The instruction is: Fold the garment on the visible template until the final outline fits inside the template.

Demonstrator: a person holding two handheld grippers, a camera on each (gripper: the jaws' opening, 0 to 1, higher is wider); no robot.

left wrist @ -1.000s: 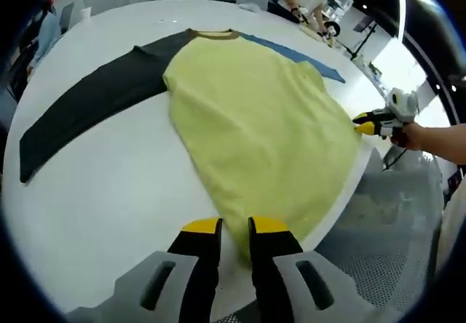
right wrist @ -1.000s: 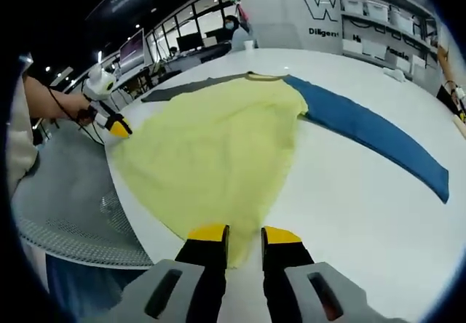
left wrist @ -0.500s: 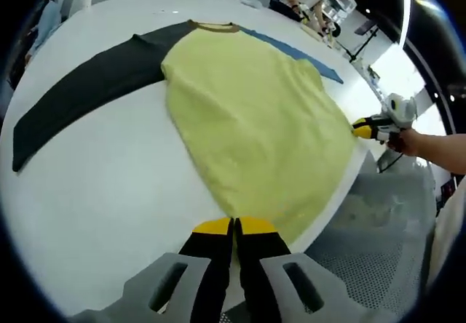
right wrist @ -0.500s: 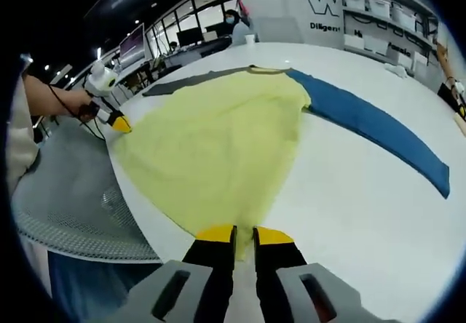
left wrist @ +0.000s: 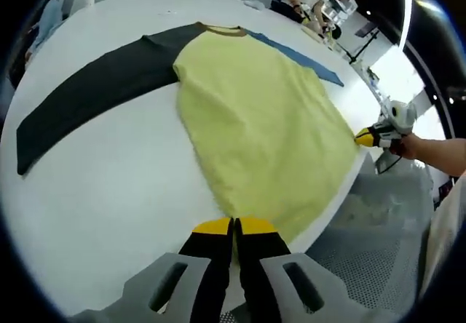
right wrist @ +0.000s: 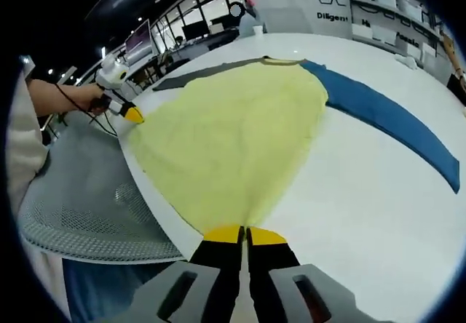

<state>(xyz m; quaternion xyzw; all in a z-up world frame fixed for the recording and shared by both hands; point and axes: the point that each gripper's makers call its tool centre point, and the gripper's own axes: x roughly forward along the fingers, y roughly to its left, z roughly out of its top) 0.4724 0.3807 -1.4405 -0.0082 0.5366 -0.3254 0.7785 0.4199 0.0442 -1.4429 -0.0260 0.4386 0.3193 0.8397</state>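
Garment (left wrist: pixel 262 119), yellow-bodied with one dark sleeve (left wrist: pixel 87 94) and one blue sleeve (right wrist: pixel 393 119), lies spread flat on the white table (left wrist: pixel 95 199). Left gripper (left wrist: pixel 234 226) pinches one hem corner with jaws closed; right gripper (right wrist: pixel 245 234) is likewise clamped on the other hem corner.
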